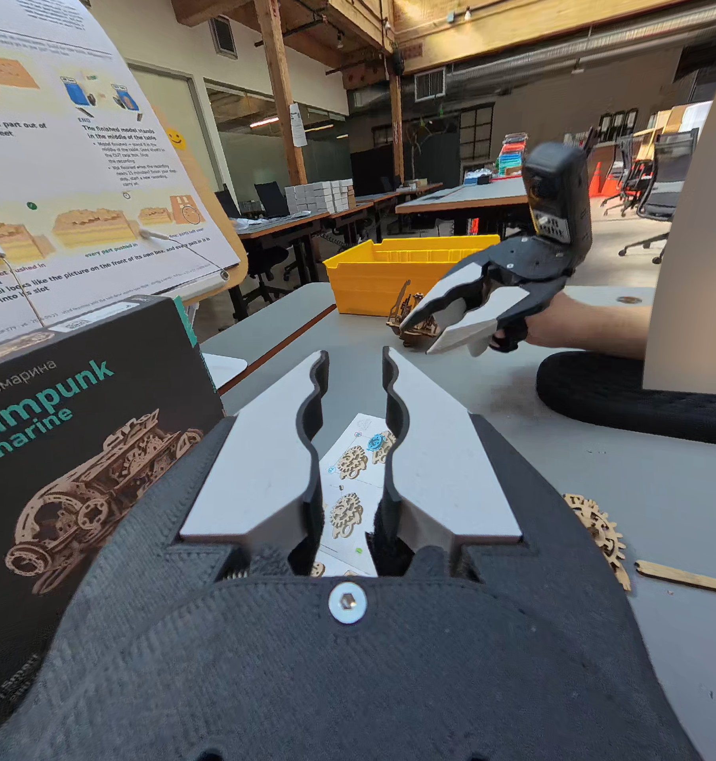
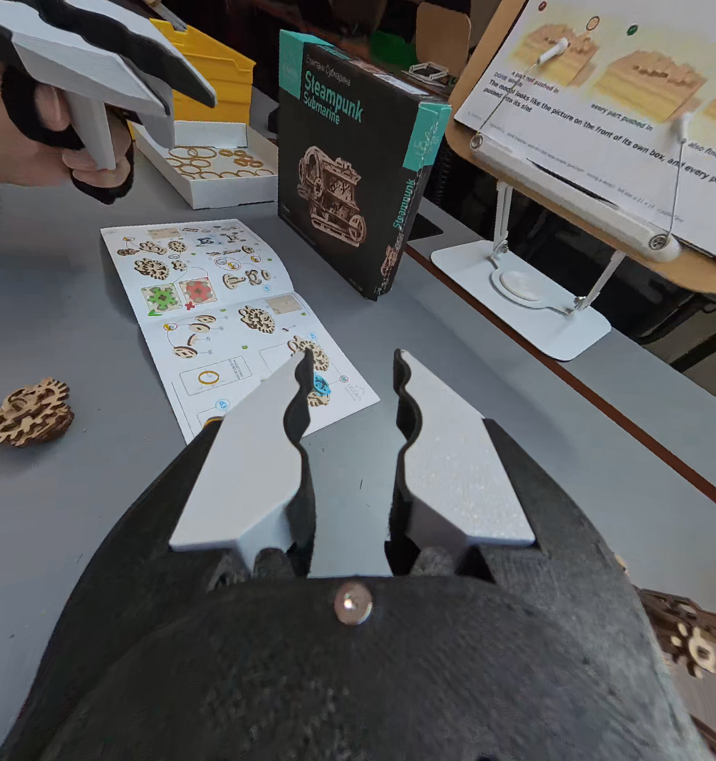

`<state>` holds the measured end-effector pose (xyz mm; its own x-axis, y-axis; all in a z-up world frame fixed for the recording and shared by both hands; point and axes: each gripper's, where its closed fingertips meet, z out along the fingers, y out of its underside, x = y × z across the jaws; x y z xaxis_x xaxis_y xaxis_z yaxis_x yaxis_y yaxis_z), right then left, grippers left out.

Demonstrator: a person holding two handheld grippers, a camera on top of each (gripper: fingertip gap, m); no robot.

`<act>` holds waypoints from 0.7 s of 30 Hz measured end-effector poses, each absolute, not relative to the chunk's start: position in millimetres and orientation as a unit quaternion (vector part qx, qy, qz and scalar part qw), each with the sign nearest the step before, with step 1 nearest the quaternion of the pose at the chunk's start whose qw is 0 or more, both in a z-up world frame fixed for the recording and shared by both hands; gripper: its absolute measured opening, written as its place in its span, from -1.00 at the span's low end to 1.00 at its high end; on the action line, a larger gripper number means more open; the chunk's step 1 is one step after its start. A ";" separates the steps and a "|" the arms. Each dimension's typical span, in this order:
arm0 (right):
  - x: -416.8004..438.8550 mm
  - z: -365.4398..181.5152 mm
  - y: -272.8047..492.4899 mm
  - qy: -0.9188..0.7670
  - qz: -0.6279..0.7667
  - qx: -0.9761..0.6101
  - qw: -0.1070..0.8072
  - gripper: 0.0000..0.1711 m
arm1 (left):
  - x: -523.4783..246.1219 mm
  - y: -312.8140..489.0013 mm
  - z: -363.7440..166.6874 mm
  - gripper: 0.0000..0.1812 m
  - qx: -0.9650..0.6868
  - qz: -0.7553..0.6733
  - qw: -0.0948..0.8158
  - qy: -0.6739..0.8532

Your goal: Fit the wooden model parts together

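Beside leaflet (image 2: 224, 321), upright box (image 2: 348, 173)

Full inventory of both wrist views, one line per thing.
table: one, grey, under everything
leaflet: one, white, flat mid-table
box: one, black and teal, upright behind leaflet
tray: one, white, holds wooden rings
bin: one, yellow, far table edge
gear cluster: one, wood, left of leaflet
small assembly: one, wood, before bin
stand: one, white, props printed sheet
pad: one, black, under forearm
left hand-held gripper: open, empty
right hand-held gripper: open, empty
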<state>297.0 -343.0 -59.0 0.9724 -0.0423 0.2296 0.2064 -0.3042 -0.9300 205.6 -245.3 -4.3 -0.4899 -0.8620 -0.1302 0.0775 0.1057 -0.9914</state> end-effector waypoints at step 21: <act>305.8 -84.2 -364.4 -0.148 -0.271 -0.765 0.566 -0.75 | 177.0 -251.1 -10.7 -0.85 -0.295 -0.626 0.469 0.549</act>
<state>305.8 -364.4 -84.2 0.8096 -0.0797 0.5816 0.5329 -0.3159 -0.7850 177.0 -251.1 -10.7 -0.3857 -0.9112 -0.1449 0.2635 0.0418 -0.9638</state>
